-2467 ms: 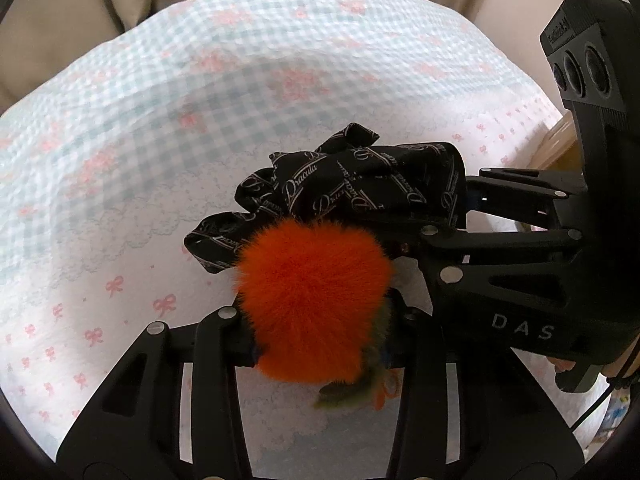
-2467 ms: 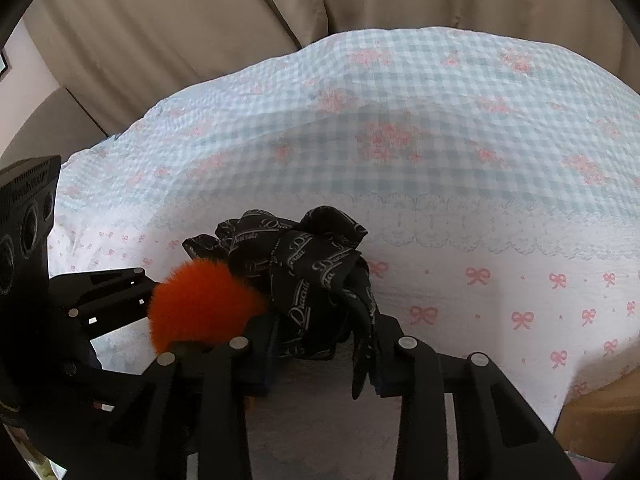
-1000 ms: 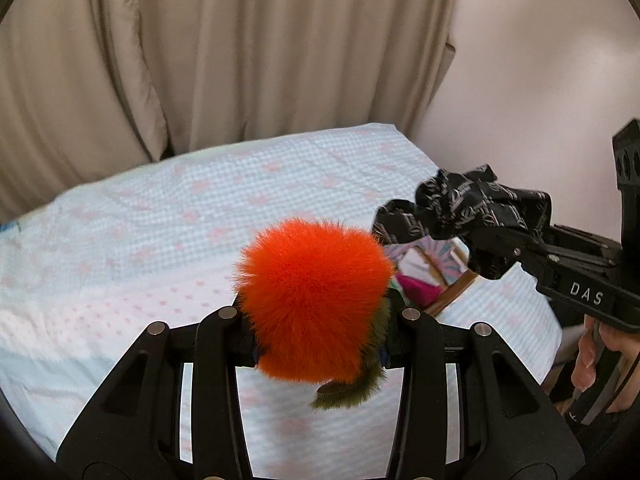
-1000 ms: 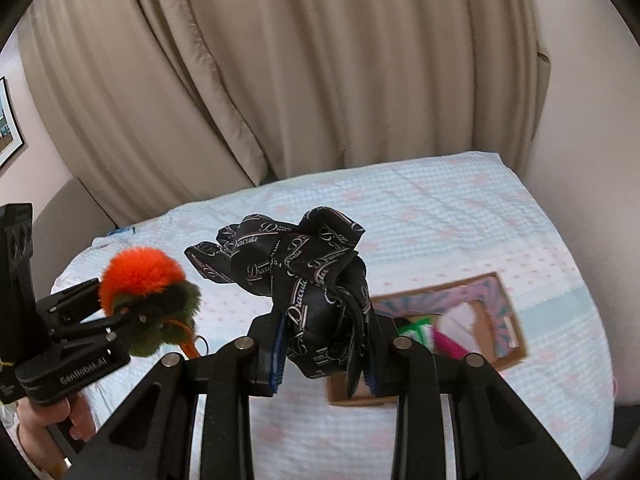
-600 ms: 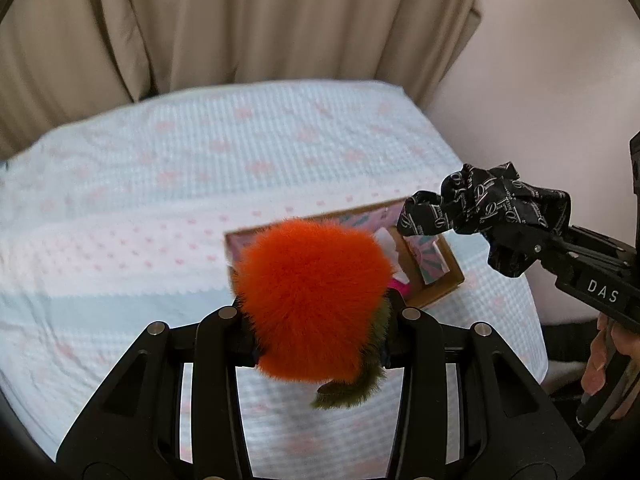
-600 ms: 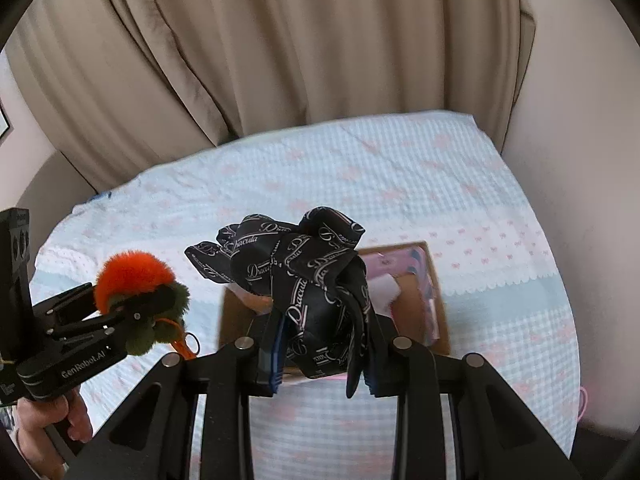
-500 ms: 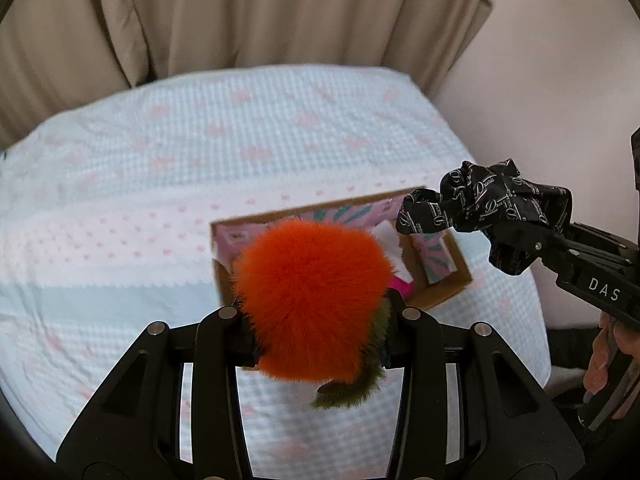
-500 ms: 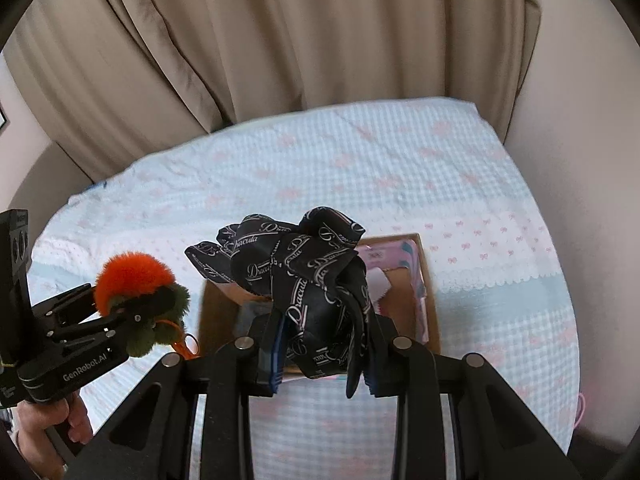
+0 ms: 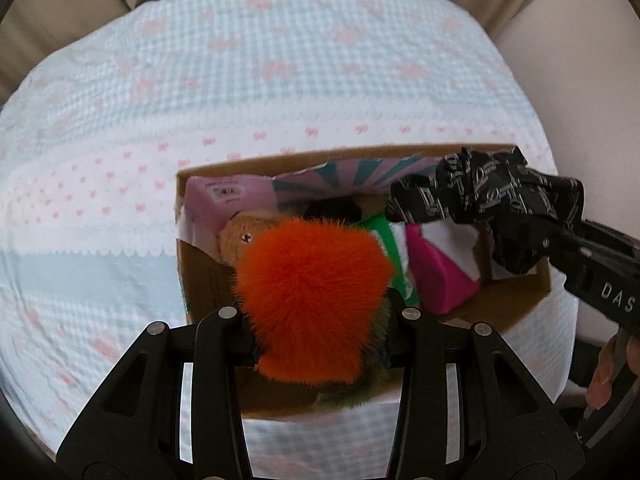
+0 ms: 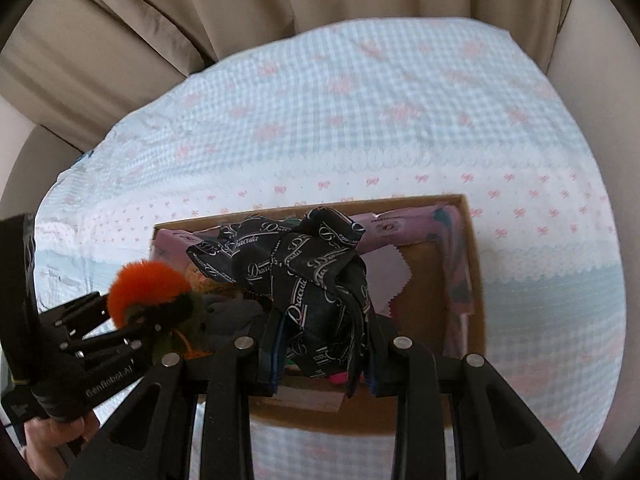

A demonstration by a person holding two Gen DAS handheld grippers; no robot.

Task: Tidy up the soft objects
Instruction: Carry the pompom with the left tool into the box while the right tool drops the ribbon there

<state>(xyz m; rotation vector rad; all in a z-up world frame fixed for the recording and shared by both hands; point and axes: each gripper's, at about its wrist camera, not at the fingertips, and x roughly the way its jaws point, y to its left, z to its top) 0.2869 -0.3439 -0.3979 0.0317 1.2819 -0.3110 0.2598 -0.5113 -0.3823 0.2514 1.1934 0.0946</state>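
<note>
My left gripper (image 9: 316,338) is shut on an orange fluffy toy (image 9: 312,300) with green fur below, held over the near left part of an open cardboard box (image 9: 208,280). My right gripper (image 10: 322,354) is shut on a black printed scarf (image 10: 304,276), held over the same box (image 10: 476,280). The scarf (image 9: 492,196) and right gripper (image 9: 560,244) show at the right of the left wrist view. The toy (image 10: 146,284) and left gripper (image 10: 120,324) show at the left of the right wrist view.
The box holds a brown plush (image 9: 240,236), a pink and white cloth (image 9: 436,264), a green piece (image 9: 386,240) and a pink bag (image 9: 224,196). It sits on a bed with a blue-checked, pink-bow cover (image 9: 280,60). Beige curtains (image 10: 240,8) hang behind.
Both grippers lifted their objects off the bed, swung to the box and came down closer over it. The box now fills the middle of both views.
</note>
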